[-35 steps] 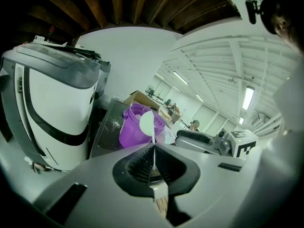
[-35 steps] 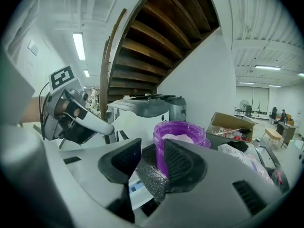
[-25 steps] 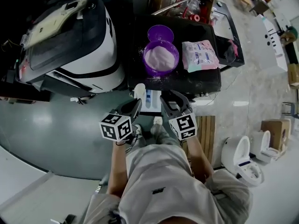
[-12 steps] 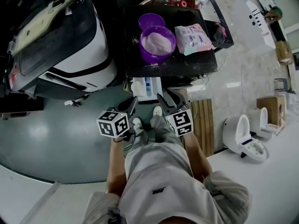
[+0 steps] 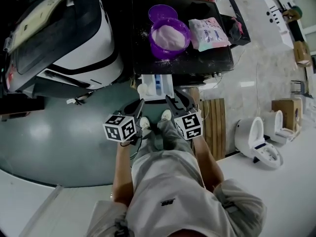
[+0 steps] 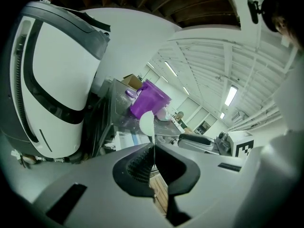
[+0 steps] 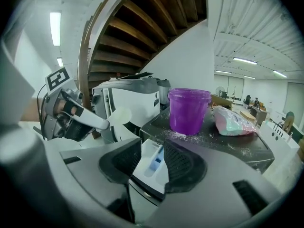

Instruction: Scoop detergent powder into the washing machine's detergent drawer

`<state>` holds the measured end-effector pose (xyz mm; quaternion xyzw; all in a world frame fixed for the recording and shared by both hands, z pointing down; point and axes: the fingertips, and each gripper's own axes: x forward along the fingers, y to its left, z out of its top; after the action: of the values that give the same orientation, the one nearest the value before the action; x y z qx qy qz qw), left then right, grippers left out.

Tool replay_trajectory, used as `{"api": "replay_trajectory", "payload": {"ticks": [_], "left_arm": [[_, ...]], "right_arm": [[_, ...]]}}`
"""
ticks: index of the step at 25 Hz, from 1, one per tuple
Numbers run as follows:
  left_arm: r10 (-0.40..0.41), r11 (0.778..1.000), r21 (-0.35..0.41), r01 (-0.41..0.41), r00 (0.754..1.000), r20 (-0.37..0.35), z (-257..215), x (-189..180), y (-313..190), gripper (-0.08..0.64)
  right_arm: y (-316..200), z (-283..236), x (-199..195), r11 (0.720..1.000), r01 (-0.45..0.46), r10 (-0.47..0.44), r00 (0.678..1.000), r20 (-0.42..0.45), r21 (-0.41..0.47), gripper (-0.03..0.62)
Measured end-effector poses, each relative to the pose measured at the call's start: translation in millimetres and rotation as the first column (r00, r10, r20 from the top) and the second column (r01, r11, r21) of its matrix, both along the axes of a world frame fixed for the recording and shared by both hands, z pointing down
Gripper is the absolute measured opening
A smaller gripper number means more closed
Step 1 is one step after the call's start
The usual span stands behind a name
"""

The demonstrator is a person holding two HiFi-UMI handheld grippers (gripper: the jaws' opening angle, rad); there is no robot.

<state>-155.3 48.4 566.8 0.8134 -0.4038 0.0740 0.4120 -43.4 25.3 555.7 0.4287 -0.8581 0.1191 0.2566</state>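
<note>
The washing machine's black top [image 5: 197, 63] carries a purple tub [image 5: 169, 37] full of pale powder, its lid [image 5: 162, 13] and a detergent bag [image 5: 210, 33]. The white detergent drawer [image 5: 159, 85] with a blue insert stands pulled out below the front edge. My left gripper [image 5: 139, 106] is shut on a thin white scoop [image 5: 142, 89], whose round bowl hangs just left of the drawer. The scoop [image 6: 146, 123] shows edge-on before the tub [image 6: 148, 99]. My right gripper [image 5: 173, 102] is open and holds nothing. The drawer [image 7: 147, 172] lies beyond its jaws, with the tub [image 7: 189, 110] behind.
A big white and black appliance [image 5: 64, 38] stands left of the washing machine. On the right floor are wooden slats [image 5: 212, 125], a cardboard box [image 5: 284, 110] and white toilets [image 5: 256, 142]. Spilled powder dusts the black top [image 7: 213, 139].
The head view has shifted, so the machine sits higher in the frame. Both grippers keep much the same pose below the drawer, the left still shut on the scoop.
</note>
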Motion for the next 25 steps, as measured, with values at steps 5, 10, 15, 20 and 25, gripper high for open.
{"api": "replay_trajectory", "payload": {"ticks": [5,10,15,20,25], "left_arm": [[-0.019,1.0,-0.02,0.02,1.0,0.02,22.6,0.4,0.8,0.017],[-0.012,0.999,-0.034,0.014,0.998,0.065,41.0,5.2,-0.2,0.017],[-0.016,0.999,-0.041,0.02,0.995,0.099,54.7,8.9,-2.0,0.017],[-0.002,0.999,-0.045,0.009,0.986,0.164,64.5,12.6,-4.0,0.017],[0.008,0.999,-0.046,0.003,0.975,0.222,72.9,16.6,-5.3,0.017]], "right_arm": [[2.1,22.9,-1.4,0.999,0.018,-0.018,1.0,-0.001,-0.035,0.149],[-0.1,36.9,-1.2,0.998,0.04,-0.041,0.999,-0.023,-0.053,0.149],[-0.4,53.8,1.4,0.996,0.043,-0.045,0.999,-0.023,-0.08,0.149],[-1.9,62.8,1.0,0.995,0.046,-0.047,0.999,-0.009,-0.088,0.15],[-0.2,71.7,3.0,0.993,0.041,-0.042,0.999,-0.005,-0.108,0.149]]}}
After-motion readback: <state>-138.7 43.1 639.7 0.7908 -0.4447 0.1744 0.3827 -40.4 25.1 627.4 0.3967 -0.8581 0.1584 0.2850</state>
